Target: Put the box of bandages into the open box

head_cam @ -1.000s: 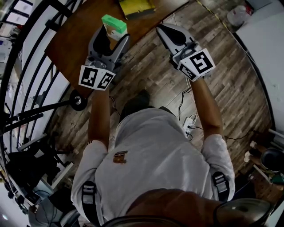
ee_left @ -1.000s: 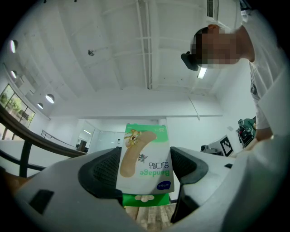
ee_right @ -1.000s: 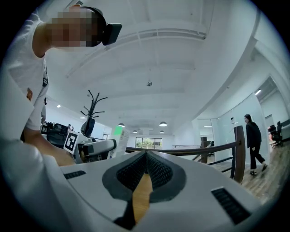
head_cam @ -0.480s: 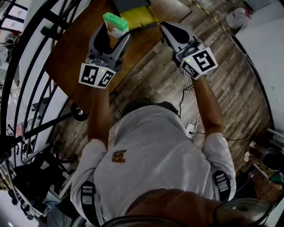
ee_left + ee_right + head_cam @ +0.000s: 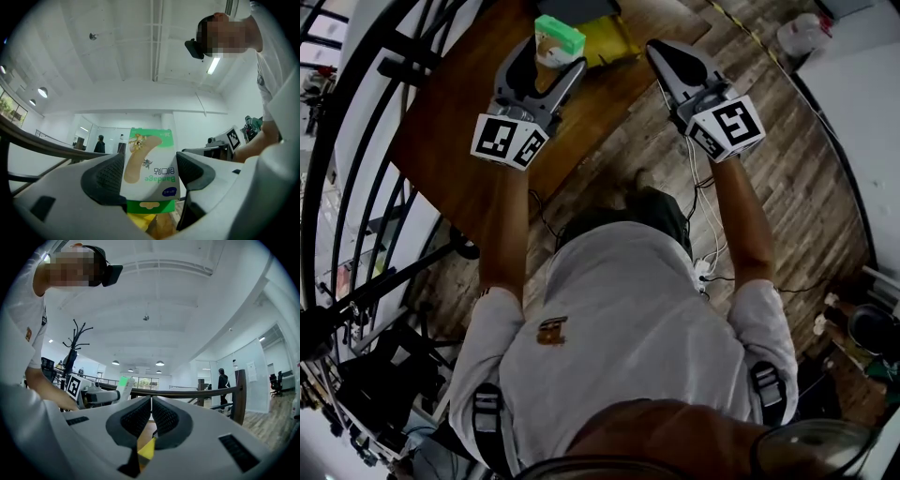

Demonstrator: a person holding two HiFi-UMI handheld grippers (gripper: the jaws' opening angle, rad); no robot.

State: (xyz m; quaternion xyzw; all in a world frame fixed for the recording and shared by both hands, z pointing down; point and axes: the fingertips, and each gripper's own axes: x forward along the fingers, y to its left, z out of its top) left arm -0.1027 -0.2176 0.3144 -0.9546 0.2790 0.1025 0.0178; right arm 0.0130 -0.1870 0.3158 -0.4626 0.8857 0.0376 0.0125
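Note:
My left gripper (image 5: 551, 52) is shut on the box of bandages (image 5: 559, 39), a white box with green ends, and holds it upright above the brown table (image 5: 455, 122). In the left gripper view the box of bandages (image 5: 151, 164) is clamped between both pads (image 5: 105, 177). Just beyond it lies the yellow open box (image 5: 607, 39), partly cut off by the top edge of the head view. My right gripper (image 5: 661, 52) hangs shut and empty over the table's right edge. In the right gripper view its jaws (image 5: 151, 413) meet, with a bit of yellow box (image 5: 146, 451) below.
A dark curved railing (image 5: 356, 103) runs along the left beside the table. Cables (image 5: 698, 187) trail over the wood plank floor on the right. A white jug (image 5: 800, 33) stands at the upper right by a pale surface (image 5: 862, 103).
Both grippers have moved forward over the table. The bandage box, still held in the left gripper, now sits closer to the yellow box. The right gripper stays shut.

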